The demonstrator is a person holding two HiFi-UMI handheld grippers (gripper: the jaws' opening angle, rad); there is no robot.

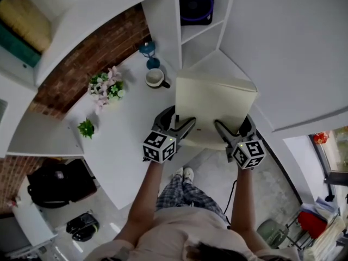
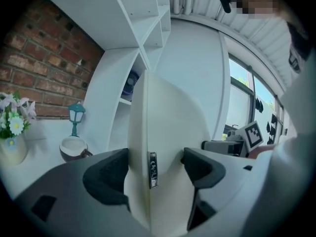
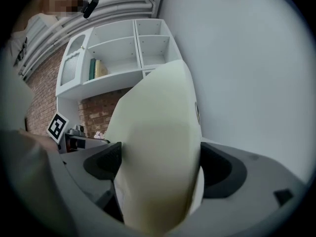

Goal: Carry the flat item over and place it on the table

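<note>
Place: a home-style room, like a living or study corner.
Walls: red brick wall (image 1: 92, 58) at 10 o'clock; white shelves (image 1: 179, 26) at 12 o'clock, holding a fan (image 1: 196, 4).
Table: white table (image 1: 125, 145) with flowers (image 1: 106, 87), cup (image 1: 156, 78), small lantern (image 1: 148, 50), potted plant (image 1: 86, 128).
Floor: black bag (image 1: 57, 181) and shoes (image 1: 81, 226) at 8 o'clock.

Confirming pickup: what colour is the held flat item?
Pale cream flat item; clearest in head view.

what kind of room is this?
Probably a home-style room or a mock-up of one, perhaps a study corner: a white table carrying a flower vase and mug, a brick wall, and a white shelf unit.
</note>
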